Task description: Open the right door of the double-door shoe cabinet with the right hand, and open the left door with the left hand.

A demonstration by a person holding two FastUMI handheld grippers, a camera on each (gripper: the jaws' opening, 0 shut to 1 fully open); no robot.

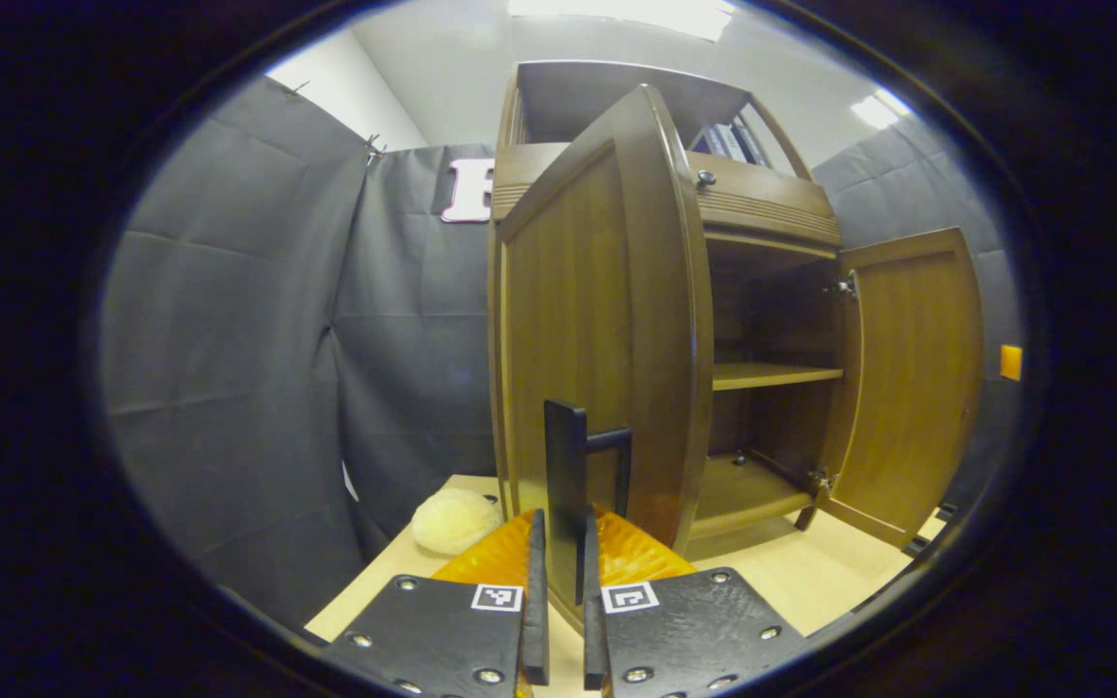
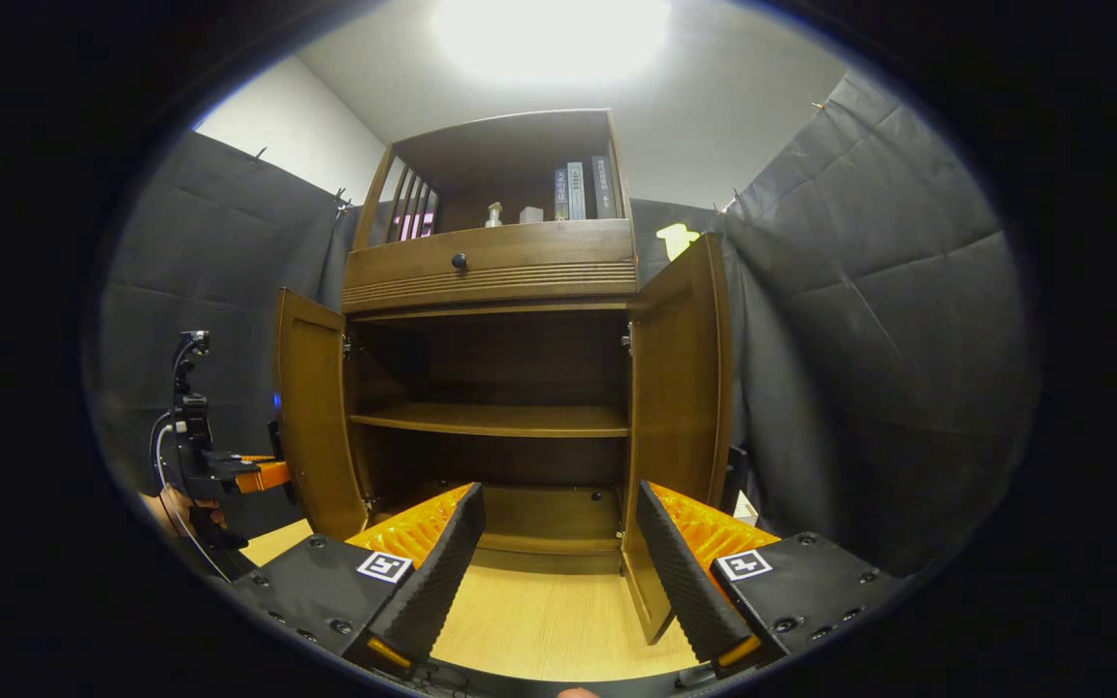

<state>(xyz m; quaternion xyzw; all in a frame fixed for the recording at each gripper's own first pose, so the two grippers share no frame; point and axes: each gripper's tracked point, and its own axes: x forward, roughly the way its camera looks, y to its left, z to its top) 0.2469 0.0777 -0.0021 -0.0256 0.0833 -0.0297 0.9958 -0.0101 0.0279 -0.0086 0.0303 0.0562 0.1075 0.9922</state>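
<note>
Shoe cabinet [image 2: 491, 281], brown wood with two doors, a drawer band and an open book shelf on top, stands on the pale wooden tabletop [image 2: 539, 620] against the black cloth wall, and both its doors hang open. In my right gripper view the left door [image 2: 311, 417] swings out from the cabinet's left edge and the right door [image 2: 680, 407] swings out from its right edge, showing the dark interior with one middle shelf [image 2: 491, 420]. My right gripper [image 2: 558, 557] sits in front of the cabinet's base, its black ribbed fingers [image 2: 442, 557] spread wide apart with nothing between them; the right door's lower corner lies just beside the right-hand finger.

In my left gripper view, my left gripper [image 1: 560, 601] has its fingers drawn in tight on the black bar handle [image 1: 568, 494] of the left door [image 1: 597, 339], one pad pressing each side of the upright bar. That door stands edge-on to me, and beyond it the cabinet's interior and the right door [image 1: 908, 378] show. A pale fluffy ball [image 1: 454, 521] lies on the tabletop [image 1: 811, 572] near the cabinet's left side. A few upright books [image 2: 583, 189] stand on the cabinet's top shelf.
</note>
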